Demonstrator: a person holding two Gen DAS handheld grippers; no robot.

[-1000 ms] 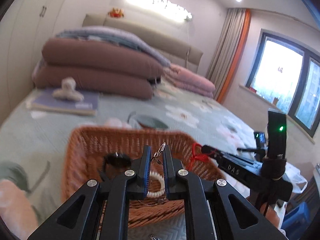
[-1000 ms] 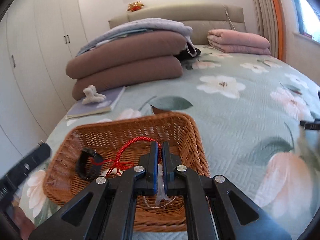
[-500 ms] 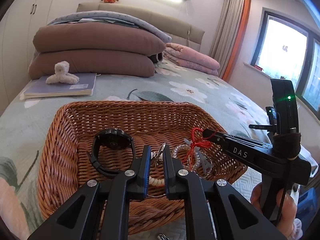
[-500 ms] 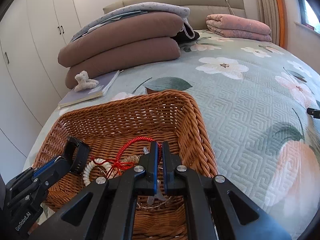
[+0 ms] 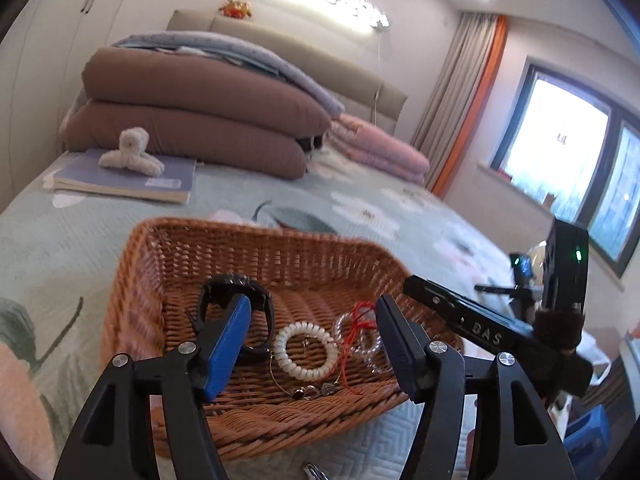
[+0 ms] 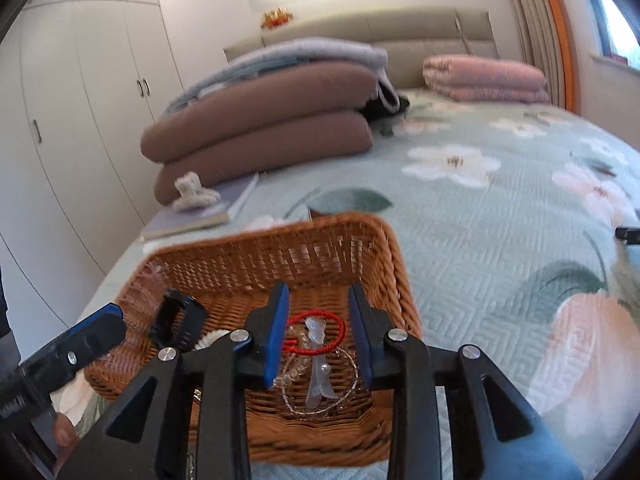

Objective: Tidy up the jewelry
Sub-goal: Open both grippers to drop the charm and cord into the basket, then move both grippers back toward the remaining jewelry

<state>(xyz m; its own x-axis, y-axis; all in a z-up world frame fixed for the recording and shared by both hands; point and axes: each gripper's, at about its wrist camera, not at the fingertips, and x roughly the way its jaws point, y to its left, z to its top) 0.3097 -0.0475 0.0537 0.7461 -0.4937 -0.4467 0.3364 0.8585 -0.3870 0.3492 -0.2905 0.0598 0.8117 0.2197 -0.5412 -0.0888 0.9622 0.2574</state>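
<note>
A brown wicker basket [image 5: 256,240] [image 6: 392,256] sits on the floral bedspread. In it lie a black watch [image 5: 262,304] [image 6: 176,320], a white coil bracelet [image 5: 306,350], a clear bead bracelet [image 5: 362,340], a red cord bracelet [image 6: 316,330], a clear hair clip [image 6: 318,364] and a thin chain with small charms [image 5: 308,391]. My left gripper [image 5: 314,324] is open and empty above the basket's near side. My right gripper [image 6: 318,312] is open and empty just above the red cord and the clip.
A purple notebook [image 5: 124,180] with a fluffy white hair claw [image 5: 130,154] lies beyond the basket. Folded brown quilts [image 5: 200,120] and pink blankets [image 5: 380,148] are stacked at the headboard. A small metal piece [image 5: 314,472] lies on the bedspread in front of the basket.
Both grippers were shut on jewelry over the basket and have opened. The chain with charms and the clear clip with the red cord now lie in the basket.
</note>
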